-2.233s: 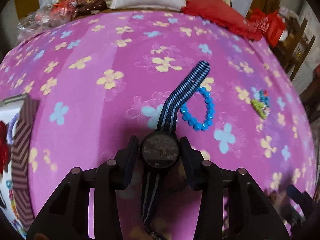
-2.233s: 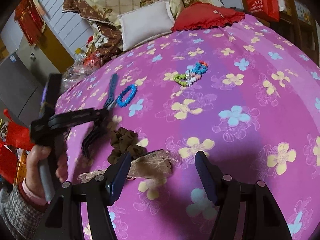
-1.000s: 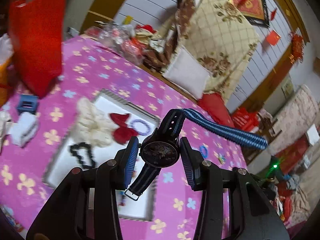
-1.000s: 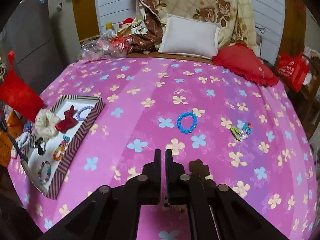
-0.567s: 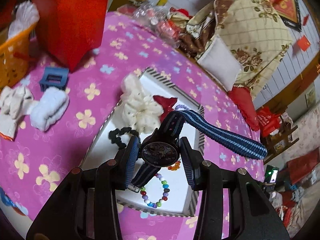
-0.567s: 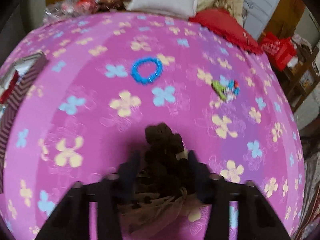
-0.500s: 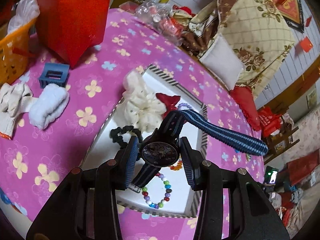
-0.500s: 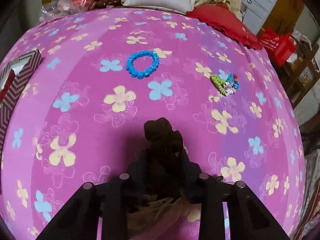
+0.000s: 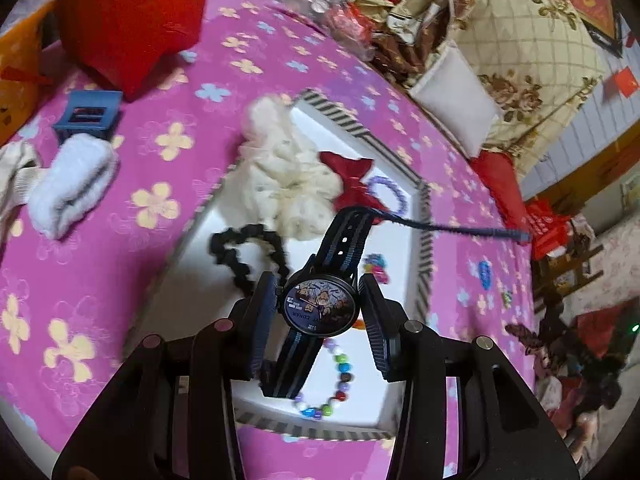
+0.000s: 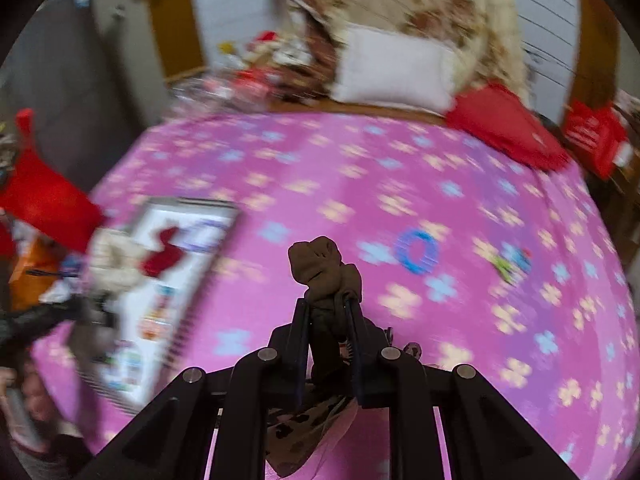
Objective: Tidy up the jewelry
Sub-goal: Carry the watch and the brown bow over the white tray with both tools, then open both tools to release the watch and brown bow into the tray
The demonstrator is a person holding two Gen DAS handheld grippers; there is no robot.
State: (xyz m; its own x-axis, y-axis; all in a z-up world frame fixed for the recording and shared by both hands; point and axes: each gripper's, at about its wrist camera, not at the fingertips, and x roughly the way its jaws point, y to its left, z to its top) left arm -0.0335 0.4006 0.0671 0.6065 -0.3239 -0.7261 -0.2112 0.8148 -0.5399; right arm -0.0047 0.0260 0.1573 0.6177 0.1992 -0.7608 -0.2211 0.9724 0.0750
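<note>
My left gripper (image 9: 320, 312) is shut on a watch (image 9: 322, 307) with a dark face and a blue striped strap. It holds the watch above the white tray (image 9: 224, 264) with a striped rim. In the tray lie a cream scrunchie (image 9: 280, 184), a red bow (image 9: 352, 180), a purple ring bracelet (image 9: 390, 196), a black scrunchie (image 9: 244, 252) and a colourful bead bracelet (image 9: 332, 384). My right gripper (image 10: 326, 312) is shut on a brown scrunchie (image 10: 320, 268) and holds it above the pink bed. The tray (image 10: 200, 240) lies to its left.
A blue bead bracelet (image 10: 416, 250) and a multicolour bead piece (image 10: 512, 262) lie on the flowered pink cover (image 10: 360, 184). A red bag (image 9: 132, 16), a blue clip (image 9: 88, 114) and white socks (image 9: 68, 184) lie left of the tray. Pillows are at the back.
The left gripper has carried the watch closer over the tray. The right gripper has closed on the brown scrunchie and lifted it off the cover, swinging toward the tray.
</note>
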